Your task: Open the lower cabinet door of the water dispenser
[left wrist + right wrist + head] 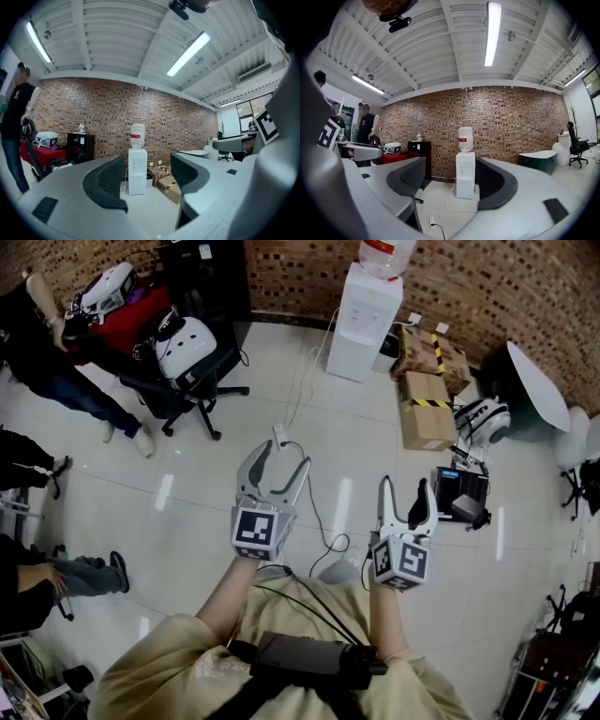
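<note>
The white water dispenser (363,320) stands against the brick wall at the far side of the room, with a clear bottle with a red band on top. Its lower cabinet door (465,186) looks closed. Both gripper views face it from a distance: water dispenser (137,169), water dispenser (465,174). My left gripper (281,472) is held level over the floor, jaws apart, nothing between them. My right gripper (404,501) is level beside it, also open and empty. In each gripper view the dispenser shows in the gap between the jaws.
Cardboard boxes (427,395) with yellow-black tape lie right of the dispenser. A power strip with a cable (281,439) lies on the tiled floor ahead. An office chair (184,367) and people (56,381) are at the left. A black case (459,493) sits right.
</note>
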The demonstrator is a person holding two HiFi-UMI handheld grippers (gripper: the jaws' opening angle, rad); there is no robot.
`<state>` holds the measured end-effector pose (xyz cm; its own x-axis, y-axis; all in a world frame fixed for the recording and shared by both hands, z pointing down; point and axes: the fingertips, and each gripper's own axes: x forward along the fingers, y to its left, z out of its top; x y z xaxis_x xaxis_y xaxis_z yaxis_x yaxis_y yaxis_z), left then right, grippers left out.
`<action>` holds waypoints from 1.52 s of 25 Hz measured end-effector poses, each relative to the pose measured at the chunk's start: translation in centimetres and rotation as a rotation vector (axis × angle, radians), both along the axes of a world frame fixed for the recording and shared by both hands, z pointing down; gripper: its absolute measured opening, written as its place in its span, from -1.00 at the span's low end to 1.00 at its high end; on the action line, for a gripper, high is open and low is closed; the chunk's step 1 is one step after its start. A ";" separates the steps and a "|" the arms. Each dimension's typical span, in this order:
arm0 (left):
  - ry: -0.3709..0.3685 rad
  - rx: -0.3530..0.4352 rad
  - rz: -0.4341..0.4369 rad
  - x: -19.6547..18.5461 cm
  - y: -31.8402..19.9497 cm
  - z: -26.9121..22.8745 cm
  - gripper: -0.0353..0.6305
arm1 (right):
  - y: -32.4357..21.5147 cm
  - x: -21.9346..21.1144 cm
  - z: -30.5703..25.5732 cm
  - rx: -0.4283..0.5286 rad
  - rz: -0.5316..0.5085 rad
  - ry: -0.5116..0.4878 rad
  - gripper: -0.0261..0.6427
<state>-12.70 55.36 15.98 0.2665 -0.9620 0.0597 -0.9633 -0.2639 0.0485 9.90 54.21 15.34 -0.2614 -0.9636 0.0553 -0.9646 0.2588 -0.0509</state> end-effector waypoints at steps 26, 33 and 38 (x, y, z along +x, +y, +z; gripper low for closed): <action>-0.114 -0.046 -0.103 20.6 -12.2 2.3 -0.06 | -14.2 21.0 3.5 -0.074 -0.195 -0.210 0.11; -0.098 -0.098 -0.073 19.1 -18.9 5.2 -0.06 | -20.0 18.3 5.9 -0.110 -0.209 -0.201 0.11; -0.060 -0.074 -0.037 17.3 -27.8 5.9 -0.06 | -27.8 17.5 6.4 -0.107 -0.150 -0.180 0.11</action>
